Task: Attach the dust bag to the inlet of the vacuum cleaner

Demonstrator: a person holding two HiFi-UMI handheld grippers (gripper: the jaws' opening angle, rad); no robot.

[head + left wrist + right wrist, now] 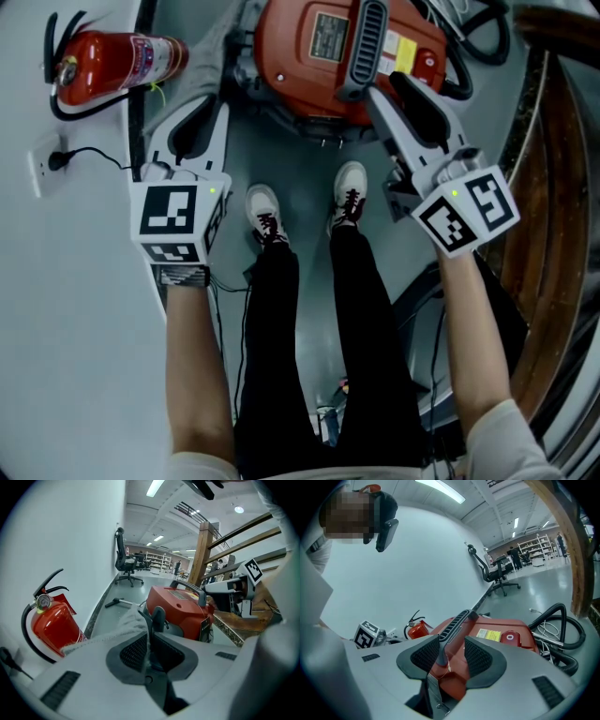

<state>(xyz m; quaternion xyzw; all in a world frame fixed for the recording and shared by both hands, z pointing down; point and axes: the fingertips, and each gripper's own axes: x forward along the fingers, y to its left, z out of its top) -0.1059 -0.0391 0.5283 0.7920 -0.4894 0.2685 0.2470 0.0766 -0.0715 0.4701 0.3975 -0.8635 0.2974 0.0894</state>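
Observation:
The red vacuum cleaner point(309, 66) sits on the floor ahead of my feet, with a grey ribbed handle point(364, 42) on top. My left gripper point(202, 117) is at its left side, shut on a pale grey dust bag point(119, 625). The bag's fabric runs out from between the pads point(133, 651) towards the vacuum point(180, 609). My right gripper point(398, 94) reaches in from the right. It is open, and the near end of the handle point(452, 627) stands between its pads point(480, 656). The inlet itself is not plainly visible.
A red fire extinguisher point(112, 61) lies by the white wall at the left, near a wall socket point(47, 164) with a plug. A black hose point(478, 37) coils behind the vacuum. A wooden railing point(553, 187) borders the right. My shoes point(267, 211) stand just below the vacuum.

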